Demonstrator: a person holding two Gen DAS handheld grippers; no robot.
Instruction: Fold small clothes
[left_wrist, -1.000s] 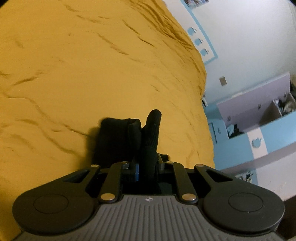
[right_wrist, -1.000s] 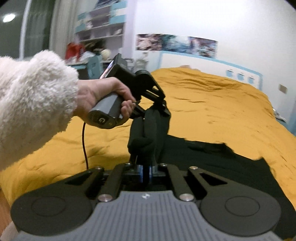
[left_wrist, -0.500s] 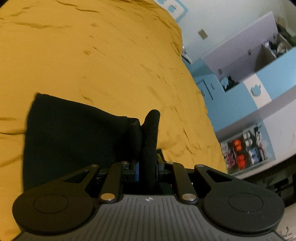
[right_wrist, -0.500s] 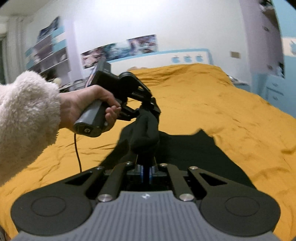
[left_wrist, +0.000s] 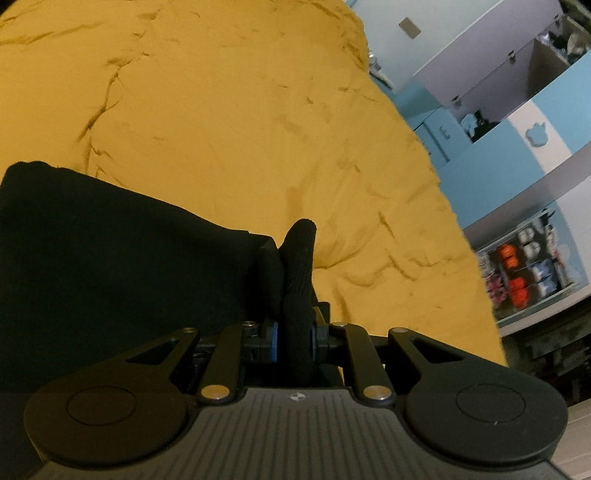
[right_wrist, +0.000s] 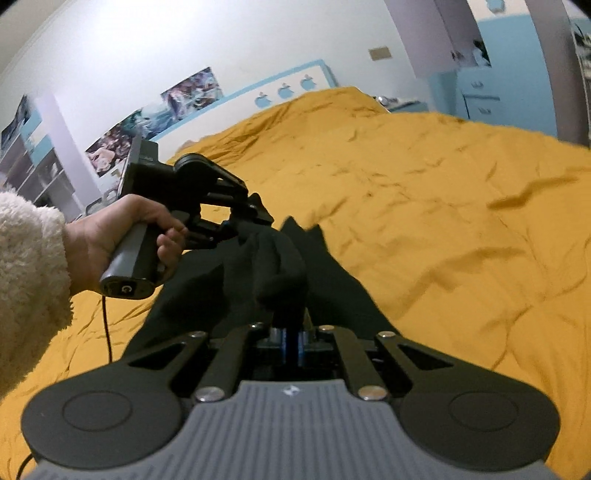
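A black garment (left_wrist: 110, 258) hangs over a yellow bedspread (left_wrist: 221, 110). My left gripper (left_wrist: 293, 295) is shut on a bunched edge of it; the cloth sticks up between the fingers. In the right wrist view the same black garment (right_wrist: 343, 291) trails down toward the bed. My right gripper (right_wrist: 291, 328) is shut on another bunched edge of it. The left gripper (right_wrist: 236, 225) shows there, held in a hand just left of and beyond mine, clamped on the cloth. The two held edges are close together.
The yellow bedspread (right_wrist: 443, 221) spreads wide to the right and far side. A blue and white headboard (right_wrist: 280, 92) stands at the back wall. Blue cabinets and shelves (left_wrist: 517, 147) stand beside the bed. A cable (right_wrist: 107, 332) hangs from the left handle.
Both grippers have swung to the right with the garment. The cloth has spread out and more of it hangs to the left of my left gripper. Both stay shut.
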